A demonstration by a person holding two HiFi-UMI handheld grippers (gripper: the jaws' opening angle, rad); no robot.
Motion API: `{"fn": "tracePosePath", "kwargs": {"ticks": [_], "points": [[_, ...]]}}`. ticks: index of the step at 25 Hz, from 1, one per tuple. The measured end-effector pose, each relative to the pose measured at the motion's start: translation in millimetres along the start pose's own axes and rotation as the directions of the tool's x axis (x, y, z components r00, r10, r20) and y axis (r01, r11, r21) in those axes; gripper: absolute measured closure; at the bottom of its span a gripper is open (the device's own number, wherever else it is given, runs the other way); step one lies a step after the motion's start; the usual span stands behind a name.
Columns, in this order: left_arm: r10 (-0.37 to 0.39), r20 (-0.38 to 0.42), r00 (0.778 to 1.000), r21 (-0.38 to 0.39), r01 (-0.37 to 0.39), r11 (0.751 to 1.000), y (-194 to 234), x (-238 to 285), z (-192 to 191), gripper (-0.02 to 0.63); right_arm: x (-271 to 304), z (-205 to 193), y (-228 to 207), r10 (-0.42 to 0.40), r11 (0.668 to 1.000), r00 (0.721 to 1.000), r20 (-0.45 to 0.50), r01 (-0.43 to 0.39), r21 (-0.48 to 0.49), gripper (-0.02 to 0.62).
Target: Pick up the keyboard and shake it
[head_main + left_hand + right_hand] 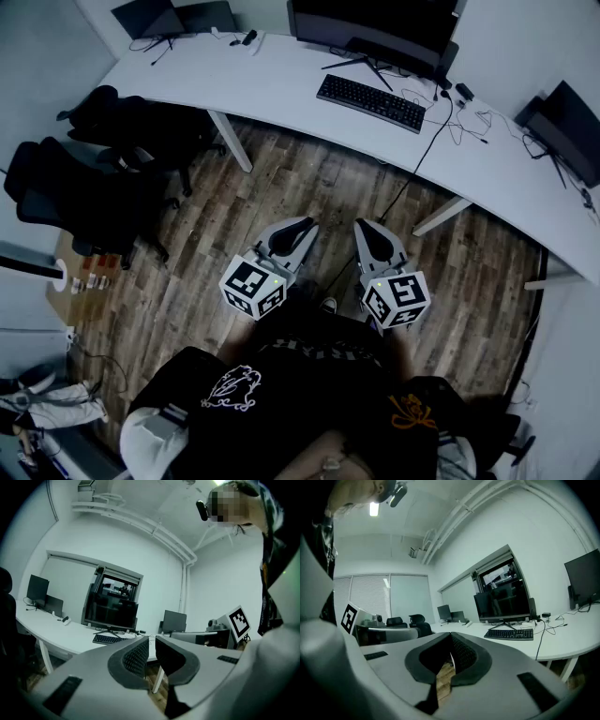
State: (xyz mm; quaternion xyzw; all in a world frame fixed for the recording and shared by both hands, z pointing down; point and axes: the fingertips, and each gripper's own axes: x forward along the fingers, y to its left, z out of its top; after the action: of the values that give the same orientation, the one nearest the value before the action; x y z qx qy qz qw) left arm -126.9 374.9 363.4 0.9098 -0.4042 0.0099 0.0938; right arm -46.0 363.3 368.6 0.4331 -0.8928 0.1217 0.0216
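A black keyboard lies on the curved white desk, in front of a dark monitor. Both grippers hang close to my body over the wooden floor, well short of the desk. The left gripper has its jaws almost together with only a thin slit, and nothing is between them. The right gripper has its tips touching and is empty. From the left gripper the keyboard shows far off at the left. From the right gripper the keyboard shows at the right.
Black office chairs crowd the left side by the desk. A white desk leg and a hanging cable stand between me and the keyboard. More screens sit at the desk's far left and right.
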Motion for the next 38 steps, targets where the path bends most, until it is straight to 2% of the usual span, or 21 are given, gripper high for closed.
{"fn": "tracePosePath", "kwargs": {"ticks": [9,15,22,28,38], "points": [[-0.001,-0.011,1.000,0.006,0.001,1.000,-4,12,0,0.549,-5,-3,-9,-0.005,1.000,1.000,-0.008,0.005,0.002,0.581],[-0.001,-0.027,1.000,0.017,0.002,1.000,-9,17,-4,0.550,-9,1,-18,0.000,0.999,0.999,0.039,-0.001,0.037,0.581],[0.003,-0.010,1.000,0.016,-0.003,1.000,-15,7,-6,0.551,-8,-7,-15,0.020,0.998,0.999,0.039,-0.022,0.055,0.580],[0.032,-0.019,0.999,-0.012,-0.032,0.999,-9,-2,-9,0.560,-3,-12,-12,0.047,0.996,0.998,0.030,-0.049,0.069,0.580],[0.010,-0.055,0.998,-0.021,-0.012,1.000,8,17,-13,0.572,14,-18,-26,0.039,0.994,0.999,0.011,-0.040,0.098,0.580]]}}
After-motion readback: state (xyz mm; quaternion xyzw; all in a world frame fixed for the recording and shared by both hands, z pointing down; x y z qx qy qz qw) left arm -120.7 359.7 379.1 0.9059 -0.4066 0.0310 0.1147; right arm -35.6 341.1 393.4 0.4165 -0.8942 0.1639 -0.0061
